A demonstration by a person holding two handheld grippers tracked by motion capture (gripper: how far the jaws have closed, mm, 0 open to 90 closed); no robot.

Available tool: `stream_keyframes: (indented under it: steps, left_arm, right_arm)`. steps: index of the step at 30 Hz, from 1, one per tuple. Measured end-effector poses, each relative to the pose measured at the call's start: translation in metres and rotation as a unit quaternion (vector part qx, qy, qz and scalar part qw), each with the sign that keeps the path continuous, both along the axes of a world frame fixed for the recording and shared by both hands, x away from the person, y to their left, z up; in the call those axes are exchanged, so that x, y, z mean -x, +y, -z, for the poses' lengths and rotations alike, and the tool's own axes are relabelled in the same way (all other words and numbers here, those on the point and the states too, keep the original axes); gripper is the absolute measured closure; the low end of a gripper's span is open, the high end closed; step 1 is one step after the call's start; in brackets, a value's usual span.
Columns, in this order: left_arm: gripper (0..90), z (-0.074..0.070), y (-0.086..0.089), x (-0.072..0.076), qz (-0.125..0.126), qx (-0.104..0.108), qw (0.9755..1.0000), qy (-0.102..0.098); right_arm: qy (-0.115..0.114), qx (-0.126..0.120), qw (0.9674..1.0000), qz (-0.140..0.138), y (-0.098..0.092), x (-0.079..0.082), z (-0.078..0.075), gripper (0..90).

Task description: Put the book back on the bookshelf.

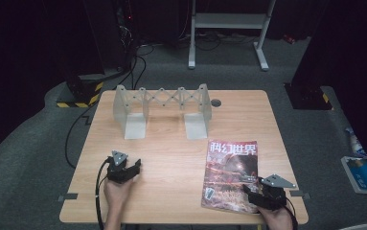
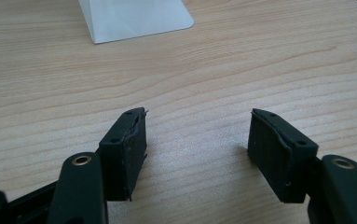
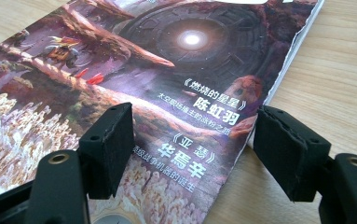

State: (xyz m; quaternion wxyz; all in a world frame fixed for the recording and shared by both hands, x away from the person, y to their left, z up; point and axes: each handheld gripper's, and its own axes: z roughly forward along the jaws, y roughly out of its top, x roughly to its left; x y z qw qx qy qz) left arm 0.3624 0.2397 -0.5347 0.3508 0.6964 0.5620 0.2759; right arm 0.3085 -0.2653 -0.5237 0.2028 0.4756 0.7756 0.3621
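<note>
Right gripper view: parted jaws straddle magazine (image 3: 176,74) edge.

The person's left forearm (image 1: 115,211) enters from the bottom edge, its hand (image 1: 119,189) wrapped round the black two-jaw left gripper (image 1: 134,167), jaws spread wide with nothing between them; the right hand (image 1: 277,216) grasps the black right gripper (image 1: 248,189) topped by a grey three-cornered plate, jaws likewise parted, angled leftward.
</note>
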Motion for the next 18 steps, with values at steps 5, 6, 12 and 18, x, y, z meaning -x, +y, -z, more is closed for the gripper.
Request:
stream_keyframes:
  steps: [5,6,12,18]
  left_arm:
    - [37.1,0.000,-0.001,0.001,0.001,-0.003,1.0000,0.000]
    - [37.1,0.000,-0.001,0.001,0.002,-0.004,1.0000,0.001]
    - [36.6,0.000,-0.005,0.005,0.011,-0.003,0.9999,0.001]
    - [36.4,0.000,-0.009,0.010,0.024,0.009,0.9997,0.001]
  right_arm:
    - [-0.003,0.001,0.9999,-0.011,0.004,0.004,0.000,29.2]
    - [-0.004,0.003,0.9999,-0.014,0.005,0.004,0.000,29.2]
    - [-0.006,0.001,0.9996,-0.026,0.009,0.006,0.001,29.2]
    - [-0.007,-0.005,0.9993,-0.035,0.015,0.007,0.002,29.1]
